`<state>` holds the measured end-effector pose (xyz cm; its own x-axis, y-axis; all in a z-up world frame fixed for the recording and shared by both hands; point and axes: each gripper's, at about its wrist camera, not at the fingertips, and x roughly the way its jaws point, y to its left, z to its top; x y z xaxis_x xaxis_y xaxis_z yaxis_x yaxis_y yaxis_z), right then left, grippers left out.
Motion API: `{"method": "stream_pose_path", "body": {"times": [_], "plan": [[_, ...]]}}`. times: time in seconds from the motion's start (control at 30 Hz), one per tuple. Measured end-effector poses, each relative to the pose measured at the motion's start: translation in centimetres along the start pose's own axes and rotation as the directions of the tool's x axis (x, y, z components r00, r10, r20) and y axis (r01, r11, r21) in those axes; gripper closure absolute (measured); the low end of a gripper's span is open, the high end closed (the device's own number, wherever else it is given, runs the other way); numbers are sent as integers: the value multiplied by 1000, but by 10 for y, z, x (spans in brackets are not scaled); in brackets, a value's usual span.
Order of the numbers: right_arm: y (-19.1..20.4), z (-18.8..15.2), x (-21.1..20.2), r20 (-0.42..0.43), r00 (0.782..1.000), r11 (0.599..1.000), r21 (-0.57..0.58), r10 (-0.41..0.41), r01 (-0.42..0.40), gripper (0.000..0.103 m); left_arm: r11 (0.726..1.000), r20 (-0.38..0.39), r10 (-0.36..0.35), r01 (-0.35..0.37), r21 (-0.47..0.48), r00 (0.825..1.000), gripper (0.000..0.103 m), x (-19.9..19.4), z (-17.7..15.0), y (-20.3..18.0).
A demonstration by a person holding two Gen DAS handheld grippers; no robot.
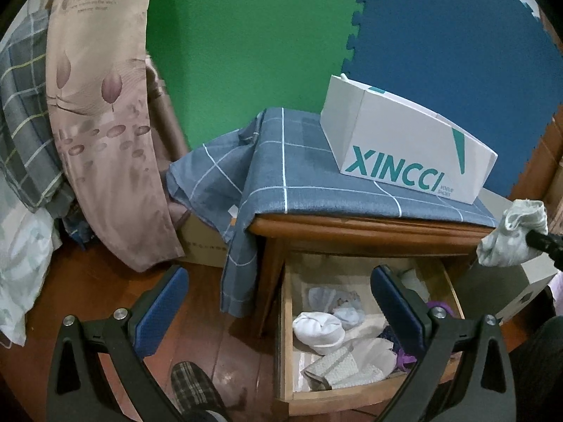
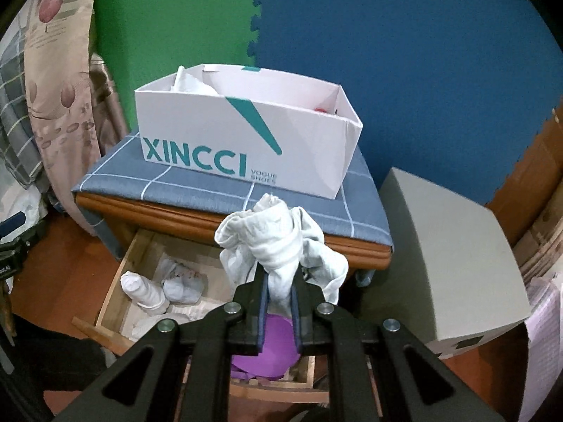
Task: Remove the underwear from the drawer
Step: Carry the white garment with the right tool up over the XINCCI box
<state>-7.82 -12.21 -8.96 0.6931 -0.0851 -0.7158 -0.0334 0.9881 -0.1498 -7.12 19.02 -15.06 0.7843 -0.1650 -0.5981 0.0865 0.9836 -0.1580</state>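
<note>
Right wrist | right gripper [image 2: 279,290] tilted down; fingers [image 2: 262,302] clamping underwear [image 2: 281,242]

Soft crumpled cloth underwear [image 2: 281,246], bare matt wood drawer [image 1: 286,316], smooth white cardboard box [image 2: 246,140].

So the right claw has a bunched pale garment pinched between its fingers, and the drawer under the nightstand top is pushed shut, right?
Not quite. The right claw does pinch the bunched pale garment, but the drawer is pulled open, not shut: rolled white items and a purple one lie exposed inside it. The right wrist view shows this, and the left wrist view shows the open drawer too.
</note>
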Motion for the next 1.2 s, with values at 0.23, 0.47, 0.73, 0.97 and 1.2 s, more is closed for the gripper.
{"method": "stream_pose_path", "body": {"times": [0.23, 0.47, 0.73, 0.97, 1.2], "plan": [[2, 2, -9, 11, 1000, 1000, -3, 7, -7, 92, 1000, -2, 1, -1, 0, 1000, 1, 0, 0, 0], [2, 2, -8, 18, 1000, 1000, 1, -12, 12, 92, 1000, -12, 4, -4, 12, 1000, 1, 2, -3, -4], [0, 1, -7, 16, 1000, 1000, 13, -26, 26, 92, 1000, -20, 3, -2, 22, 1000, 1, 2, -4, -7], [1, 2, -8, 24, 999, 999, 9, -41, 40, 92, 1000, -20, -2, 3, 31, 1000, 1, 1, -5, -10], [1, 8, -13, 41, 998, 999, 8, -53, 53, 92, 1000, -26, -4, 4, 30, 1000, 1, 1, -6, -11]]}}
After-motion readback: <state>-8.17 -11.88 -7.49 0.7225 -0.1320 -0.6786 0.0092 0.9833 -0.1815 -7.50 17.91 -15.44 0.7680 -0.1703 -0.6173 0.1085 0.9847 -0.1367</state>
